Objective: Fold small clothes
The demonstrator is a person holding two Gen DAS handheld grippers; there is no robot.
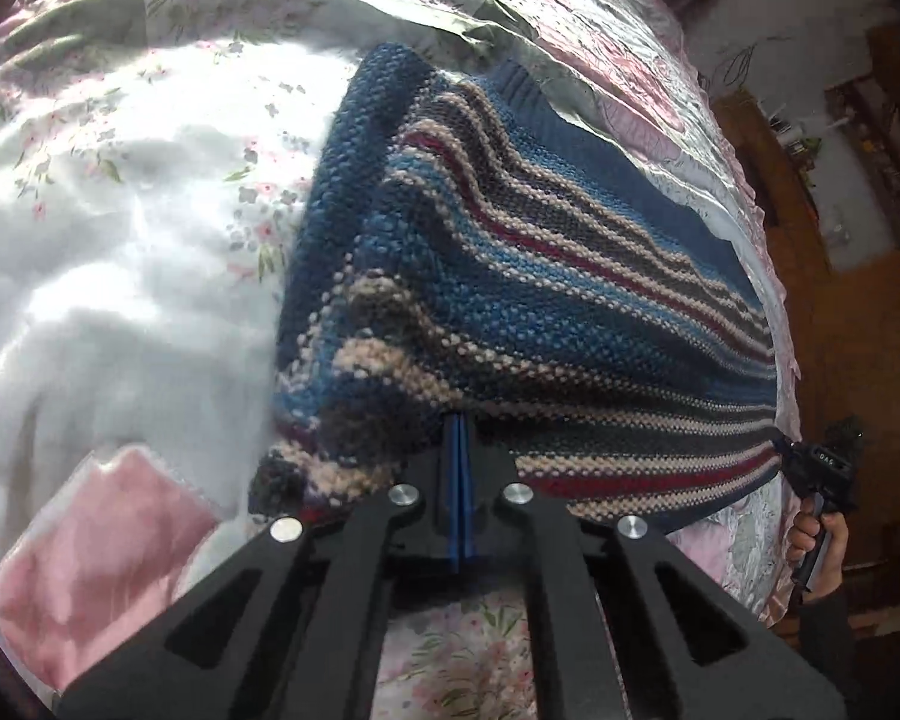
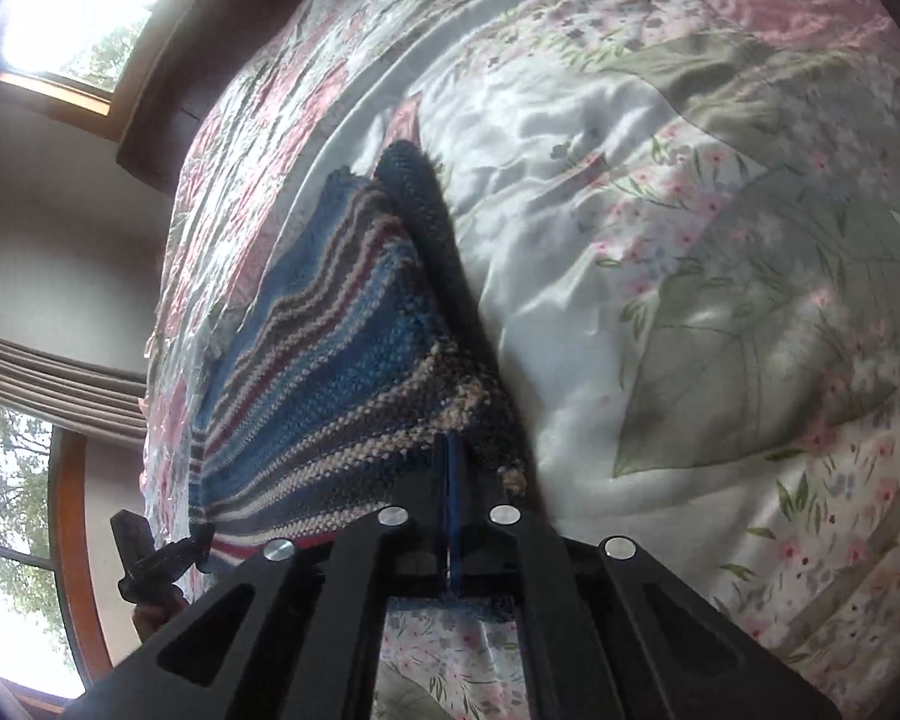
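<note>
A small knitted sweater point(image 1: 510, 300) with blue, grey, cream and dark red stripes hangs stretched above a floral bedspread. My left gripper point(image 1: 461, 420) is shut on its near hem, the blue pads pressed together. In the left wrist view my right gripper point(image 1: 810, 462) pinches the hem's far corner, with a hand point(image 1: 816, 546) under it. The right wrist view shows the same sweater point(image 2: 354, 360) from the other end, my right gripper point(image 2: 452, 441) shut on its edge. There the left gripper point(image 2: 168, 558) holds the lower left corner. A dark blue sleeve point(image 2: 432, 228) lies folded along the sweater's right side.
The quilted bedspread point(image 1: 120, 210) has white, pink and green floral patches and fills most of both views. Its edge point(image 1: 768, 276) drops off to the right, beyond which stands wooden furniture point(image 1: 858, 180). Windows point(image 2: 84, 6) and a curtain point(image 2: 48, 384) show left in the right wrist view.
</note>
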